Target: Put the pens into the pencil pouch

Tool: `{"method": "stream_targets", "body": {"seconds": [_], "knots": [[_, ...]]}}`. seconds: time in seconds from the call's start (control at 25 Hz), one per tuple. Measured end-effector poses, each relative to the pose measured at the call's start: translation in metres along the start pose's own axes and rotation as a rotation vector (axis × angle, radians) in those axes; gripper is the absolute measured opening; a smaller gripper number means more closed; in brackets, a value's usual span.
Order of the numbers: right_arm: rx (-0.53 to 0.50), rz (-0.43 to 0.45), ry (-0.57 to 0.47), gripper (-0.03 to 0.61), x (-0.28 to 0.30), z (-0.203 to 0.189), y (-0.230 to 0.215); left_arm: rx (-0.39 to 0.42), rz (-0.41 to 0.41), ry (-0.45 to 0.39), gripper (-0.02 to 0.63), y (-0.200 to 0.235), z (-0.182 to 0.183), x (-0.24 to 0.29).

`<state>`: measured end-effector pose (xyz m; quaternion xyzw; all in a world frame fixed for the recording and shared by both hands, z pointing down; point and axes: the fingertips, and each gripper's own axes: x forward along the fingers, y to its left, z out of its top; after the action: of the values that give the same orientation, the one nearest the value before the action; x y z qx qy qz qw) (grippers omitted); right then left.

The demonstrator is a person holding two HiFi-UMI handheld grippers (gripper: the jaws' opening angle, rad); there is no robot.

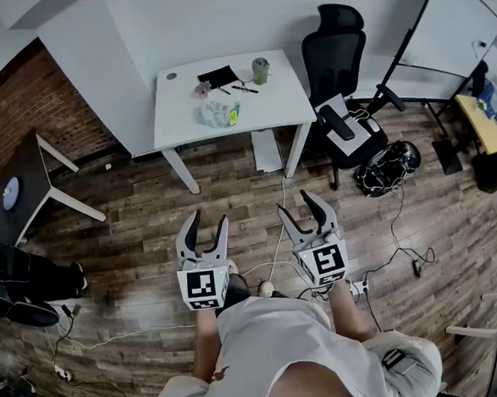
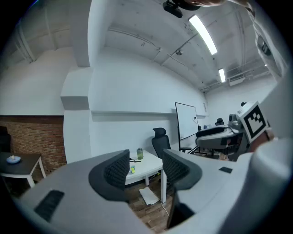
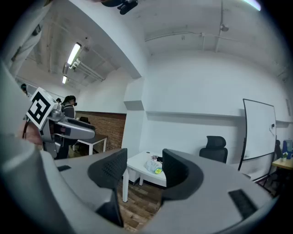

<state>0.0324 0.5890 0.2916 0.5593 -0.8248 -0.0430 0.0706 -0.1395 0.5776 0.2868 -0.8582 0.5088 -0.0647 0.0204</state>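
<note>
Far ahead stands a white desk [image 1: 259,108]. On it lie a black flat pouch [image 1: 217,76], dark pens [image 1: 244,88], a clear bag with yellow-green contents [image 1: 219,114], a small pink object [image 1: 202,90] and a green cup [image 1: 261,69]. My left gripper [image 1: 207,225] and right gripper [image 1: 302,204] are held level over the wooden floor, well short of the desk, both open and empty. In the left gripper view the desk [image 2: 143,170] and cup [image 2: 139,154] show between the jaws. In the right gripper view the desk [image 3: 143,170] and the clear bag [image 3: 153,165] show between the jaws.
A black office chair [image 1: 338,56] stands right of the desk, with a whiteboard [image 1: 457,26] behind it. A dark side table [image 1: 23,188] is at the left. Cables and a power strip [image 1: 357,289] lie on the floor near my feet. Paper [image 1: 267,152] lies under the desk.
</note>
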Motion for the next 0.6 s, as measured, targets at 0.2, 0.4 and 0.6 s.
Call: {"method": "stream_targets", "body": {"seconds": [0.2, 0.4, 0.6], "knots": [[0.030, 0.000, -0.014, 0.250, -0.008, -0.006, -0.015, 0.004, 0.006, -0.020, 0.218, -0.017, 0.004, 0.007], [0.015, -0.002, -0.017, 0.256, 0.008, -0.011, -0.021, 0.009, 0.010, -0.021, 0.218, -0.013, 0.001, 0.022], [0.006, 0.004, -0.001, 0.258, 0.036, -0.016, -0.029, 0.012, 0.013, -0.024, 0.216, 0.001, -0.004, 0.049]]}}
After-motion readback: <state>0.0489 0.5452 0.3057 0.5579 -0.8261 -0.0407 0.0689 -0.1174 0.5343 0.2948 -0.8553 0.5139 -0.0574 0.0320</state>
